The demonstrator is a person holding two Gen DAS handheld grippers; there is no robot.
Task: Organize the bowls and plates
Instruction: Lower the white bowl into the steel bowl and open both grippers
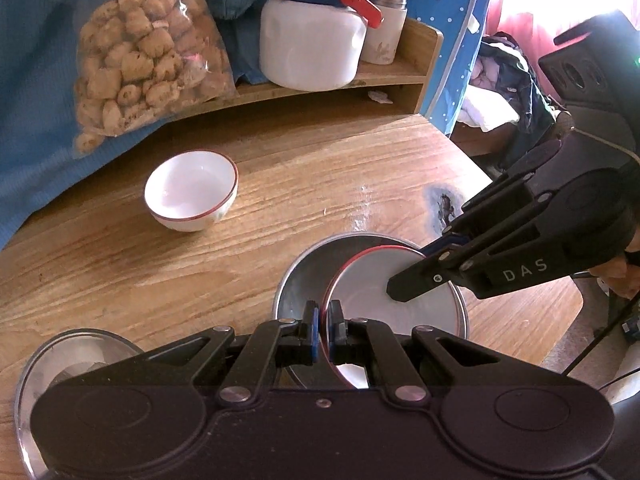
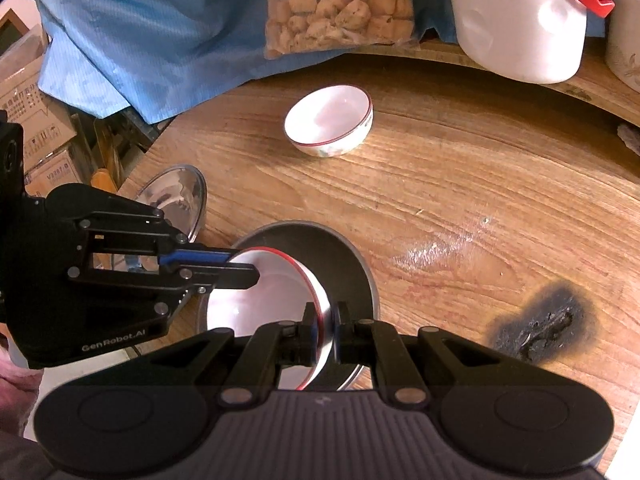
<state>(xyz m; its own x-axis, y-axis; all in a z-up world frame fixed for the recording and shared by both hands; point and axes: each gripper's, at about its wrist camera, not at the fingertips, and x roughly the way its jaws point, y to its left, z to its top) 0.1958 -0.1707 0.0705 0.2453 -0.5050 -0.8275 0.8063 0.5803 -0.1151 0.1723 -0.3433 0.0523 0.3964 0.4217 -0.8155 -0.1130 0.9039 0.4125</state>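
Two hand-held grippers share one red-rimmed white bowl (image 1: 384,280), held tilted inside a steel bowl (image 1: 304,276) on the wooden table (image 1: 280,184). The left gripper (image 1: 325,326) has its jaws drawn close together onto the near rim of the white bowl, one pad inside and one outside. The right gripper (image 2: 327,326) is likewise clamped on the rim at its own side; the left wrist view shows its fingers (image 1: 408,284) reaching across the bowl's interior.

The step in hand is judged to be nesting the white bowl into the steel one. To do it well, the bowl should be levelled so its foot meets the steel floor flat, lowered slowly, and released by one gripper at a time (a simultaneous release on a tilted bowl risks a clatter or a roll against the steel wall). Whether the white bowl's base already touches the steel cannot be told.

A second red-rimmed bowl (image 1: 191,190) stands upright and well apart toward the back of the table, apparently next to be stacked. A shallow steel plate (image 2: 176,200) lies near the table's edge, beside the left gripper.
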